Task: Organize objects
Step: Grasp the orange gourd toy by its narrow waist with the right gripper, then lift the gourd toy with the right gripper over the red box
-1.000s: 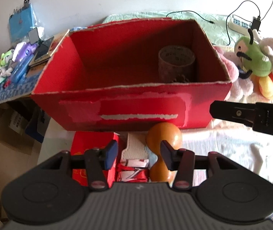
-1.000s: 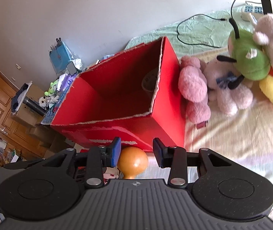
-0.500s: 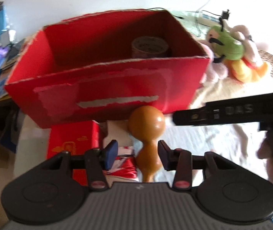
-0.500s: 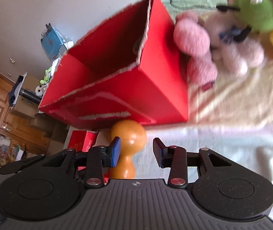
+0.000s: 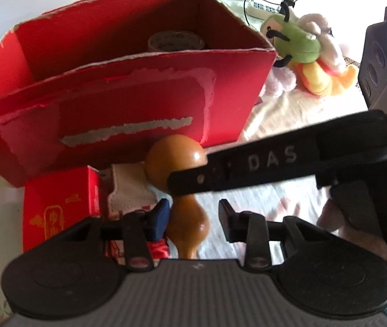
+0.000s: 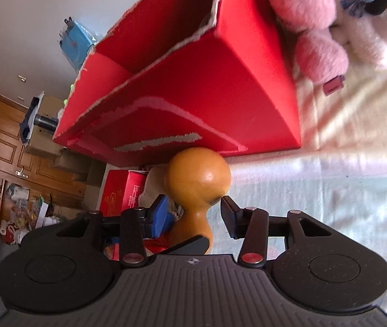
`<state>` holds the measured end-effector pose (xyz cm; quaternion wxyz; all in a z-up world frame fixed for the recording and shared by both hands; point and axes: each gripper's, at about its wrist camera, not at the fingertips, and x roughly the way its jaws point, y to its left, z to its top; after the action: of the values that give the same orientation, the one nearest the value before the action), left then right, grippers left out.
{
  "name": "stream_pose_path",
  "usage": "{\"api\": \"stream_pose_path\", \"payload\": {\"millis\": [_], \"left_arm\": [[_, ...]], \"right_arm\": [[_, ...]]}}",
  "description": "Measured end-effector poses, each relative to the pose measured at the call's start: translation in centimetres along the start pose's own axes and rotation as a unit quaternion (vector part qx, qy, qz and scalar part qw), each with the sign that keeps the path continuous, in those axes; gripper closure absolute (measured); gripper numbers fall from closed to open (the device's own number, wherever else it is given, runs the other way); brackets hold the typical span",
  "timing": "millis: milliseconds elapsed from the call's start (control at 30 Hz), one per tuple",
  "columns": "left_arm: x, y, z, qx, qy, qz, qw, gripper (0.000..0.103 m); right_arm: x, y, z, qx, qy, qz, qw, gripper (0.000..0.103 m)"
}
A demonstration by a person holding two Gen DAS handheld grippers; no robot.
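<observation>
Pale bedding (image 6: 316,179) carries a torn red cardboard box (image 5: 128,100). Just ahead, an orange wooden gourd (image 6: 197,188) lies between both grippers' spread fingers, bulb toward the box, stem hidden. Left gripper (image 5: 193,218) and right gripper (image 6: 192,218) are closer than earlier; the right's finger now crosses the left view.

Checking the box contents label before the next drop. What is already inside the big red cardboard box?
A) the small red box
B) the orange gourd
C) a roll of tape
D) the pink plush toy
C: the left wrist view shows a roll of tape standing inside the red cardboard box, while the orange gourd lies outside, in front of it.
</observation>
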<state>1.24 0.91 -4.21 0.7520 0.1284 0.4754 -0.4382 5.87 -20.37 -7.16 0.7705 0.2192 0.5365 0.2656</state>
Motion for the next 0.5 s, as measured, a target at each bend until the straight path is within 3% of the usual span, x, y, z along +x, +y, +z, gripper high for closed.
{"api": "stream_pose_path", "payload": {"millis": [233,300,500], "left_arm": [[2.6,0.4,0.2,-0.001,0.028,-0.011,0.9995,0.068],[2.8,0.1,0.1,0.005,0.03,-0.011,0.9995,0.068],[3.0,-1.2,0.4,0.017,0.036,-0.025,0.9989,0.068]], "right_arm": [[0.7,-0.8,-0.2,0.015,0.016,0.001,1.0,0.055],[0.6,-1.0,-0.1,0.019,0.018,0.008,1.0,0.063],[-0.9,-2.3,-0.2,0.035,0.017,0.016,0.999,0.066]]}}
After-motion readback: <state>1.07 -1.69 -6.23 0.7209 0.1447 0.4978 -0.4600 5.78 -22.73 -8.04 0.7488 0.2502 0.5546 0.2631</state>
